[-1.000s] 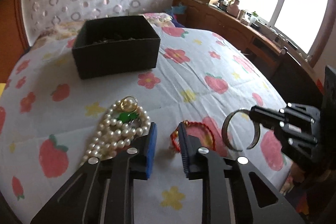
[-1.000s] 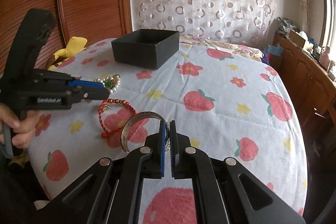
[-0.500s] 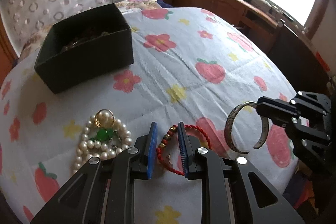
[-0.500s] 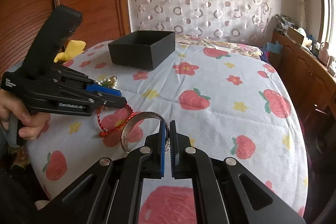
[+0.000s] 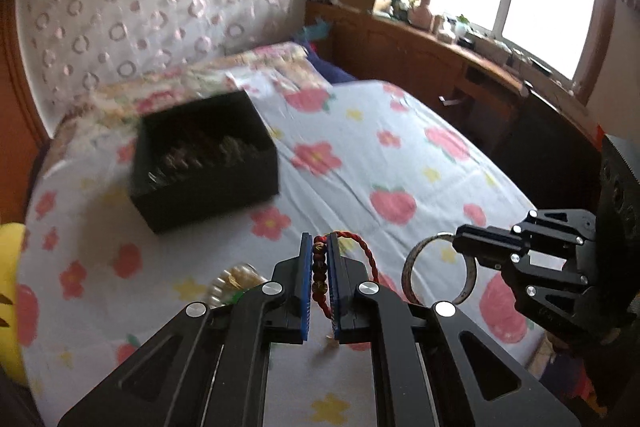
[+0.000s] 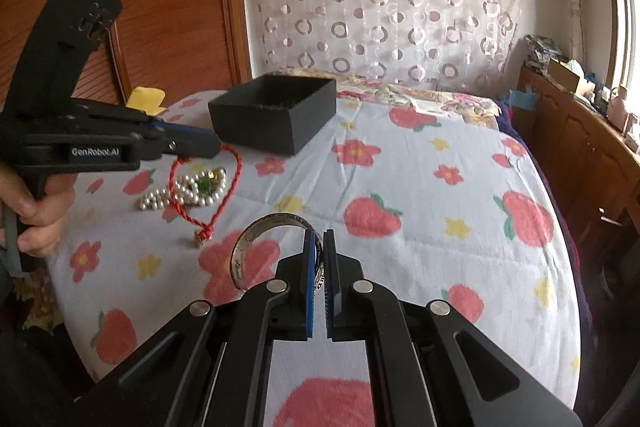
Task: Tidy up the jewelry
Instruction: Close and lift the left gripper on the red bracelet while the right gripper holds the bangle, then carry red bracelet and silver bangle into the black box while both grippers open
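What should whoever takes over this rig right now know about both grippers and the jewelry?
Left gripper: shut on the red cord bracelet, lifted off the bedspread.
Right gripper: shut on the silver bangle, also held up.
Black box: open, further back on the bed, already holding some jewelry.
Pearl necklace with its green piece lies on the bedspread.
Left: drop both held pieces into the box, then fetch the pearls.

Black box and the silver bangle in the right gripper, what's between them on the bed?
In the right wrist view, only bare floral bedsheet lies between black box and silver bangle.
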`<control>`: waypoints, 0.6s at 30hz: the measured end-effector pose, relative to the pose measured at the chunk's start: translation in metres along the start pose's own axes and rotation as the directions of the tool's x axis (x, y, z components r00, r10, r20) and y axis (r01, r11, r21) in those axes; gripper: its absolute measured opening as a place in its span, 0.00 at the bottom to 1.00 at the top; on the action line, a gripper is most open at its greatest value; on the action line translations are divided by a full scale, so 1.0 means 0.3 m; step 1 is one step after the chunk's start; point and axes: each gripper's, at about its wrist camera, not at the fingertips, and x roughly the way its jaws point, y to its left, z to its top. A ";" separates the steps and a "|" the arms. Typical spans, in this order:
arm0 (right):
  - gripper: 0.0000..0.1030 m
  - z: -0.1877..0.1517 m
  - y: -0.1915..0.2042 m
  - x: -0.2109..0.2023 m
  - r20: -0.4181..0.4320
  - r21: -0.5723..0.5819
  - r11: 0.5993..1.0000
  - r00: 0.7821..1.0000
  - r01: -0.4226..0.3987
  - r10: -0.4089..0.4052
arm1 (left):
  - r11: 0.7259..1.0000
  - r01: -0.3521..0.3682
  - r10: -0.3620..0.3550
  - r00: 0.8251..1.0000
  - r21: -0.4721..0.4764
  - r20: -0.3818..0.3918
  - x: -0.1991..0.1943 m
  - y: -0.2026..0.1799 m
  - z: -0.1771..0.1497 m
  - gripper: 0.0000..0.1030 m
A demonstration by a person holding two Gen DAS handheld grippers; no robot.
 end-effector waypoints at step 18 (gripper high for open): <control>0.05 0.283 0.068 0.096 0.065 -0.107 0.994 0.998 0.002 0.005 | 0.994 -0.090 0.095 0.993 -0.066 0.076 -0.034 0.169 0.091 0.06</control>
